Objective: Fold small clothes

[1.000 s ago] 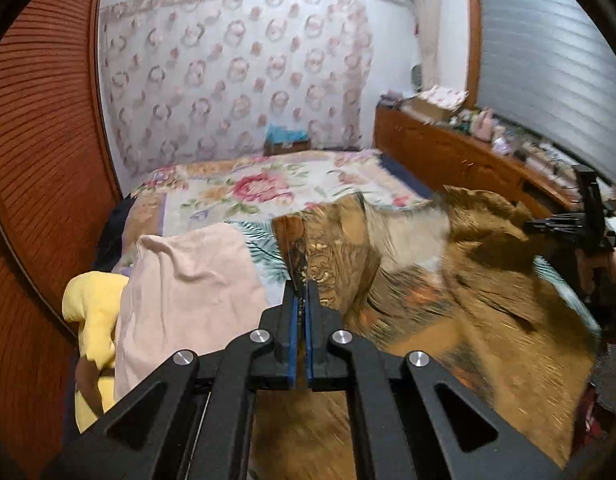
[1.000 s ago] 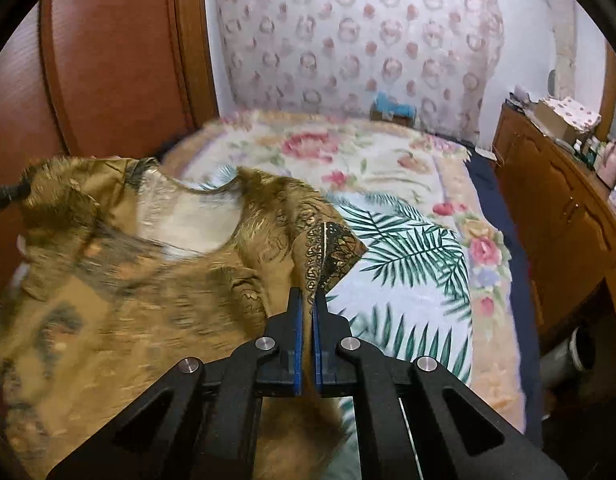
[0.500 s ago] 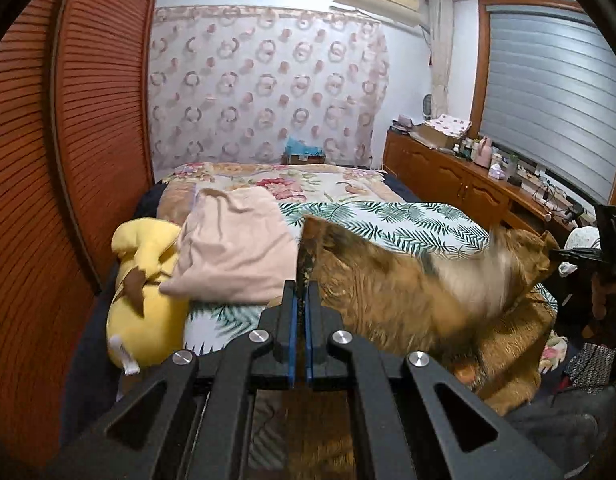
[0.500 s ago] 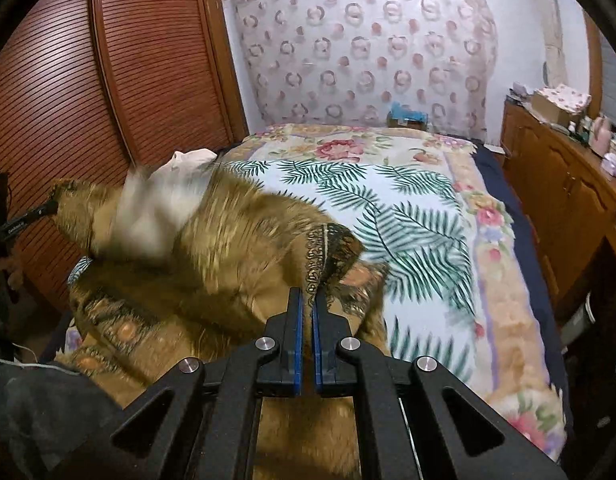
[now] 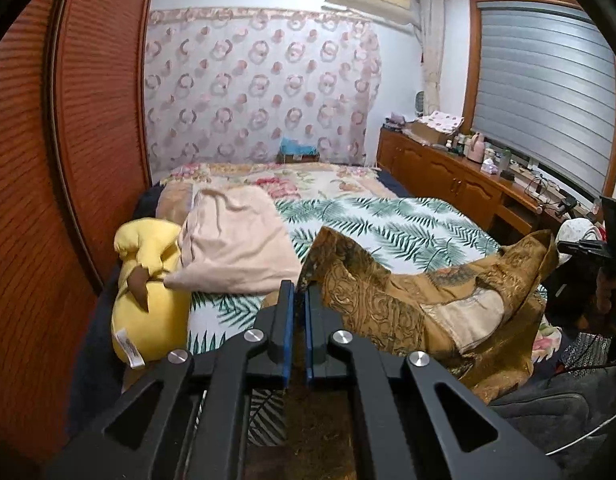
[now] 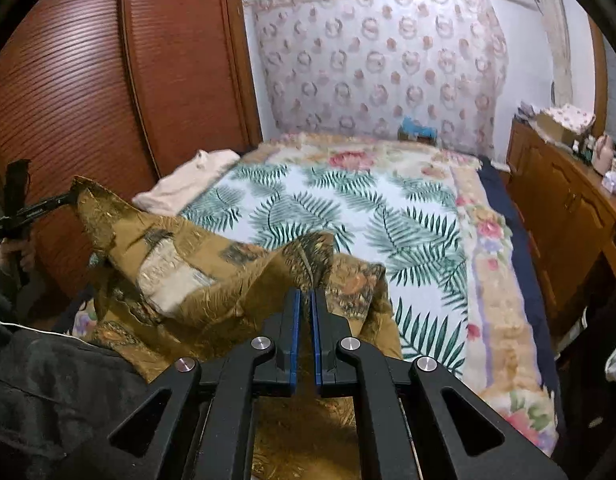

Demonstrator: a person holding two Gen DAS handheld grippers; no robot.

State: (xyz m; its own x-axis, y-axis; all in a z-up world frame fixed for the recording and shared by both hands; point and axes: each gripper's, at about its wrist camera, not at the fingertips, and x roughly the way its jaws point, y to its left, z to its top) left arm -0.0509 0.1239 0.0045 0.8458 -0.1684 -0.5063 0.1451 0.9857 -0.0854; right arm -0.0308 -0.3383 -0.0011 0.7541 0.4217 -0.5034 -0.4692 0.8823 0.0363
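Observation:
A golden-brown patterned garment [image 5: 391, 300] [image 6: 212, 264] with a pale lining hangs between both grippers over the near end of the bed. My left gripper [image 5: 300, 292] is shut on one upper corner of it, the cloth rising just past its blue pads. My right gripper [image 6: 304, 300] is shut on the other upper corner. Each gripper also shows far off in the other's view: the right gripper [image 5: 579, 246] at the right edge, the left gripper [image 6: 40, 210] at the left edge, both pinching the cloth.
The bed [image 6: 387, 208] has a palm-leaf and floral cover. A folded pink cloth [image 5: 236, 244] and a yellow plush toy [image 5: 148, 292] lie at its left side. A wooden wardrobe [image 5: 60, 160] stands left, a cluttered sideboard [image 5: 467, 184] right. Dark clothing [image 6: 48, 392] is near me.
Both grippers pulled back toward the foot of the bed with the garment. The cloth, earlier stretched wide over the bed, now sags between them at the near edge.

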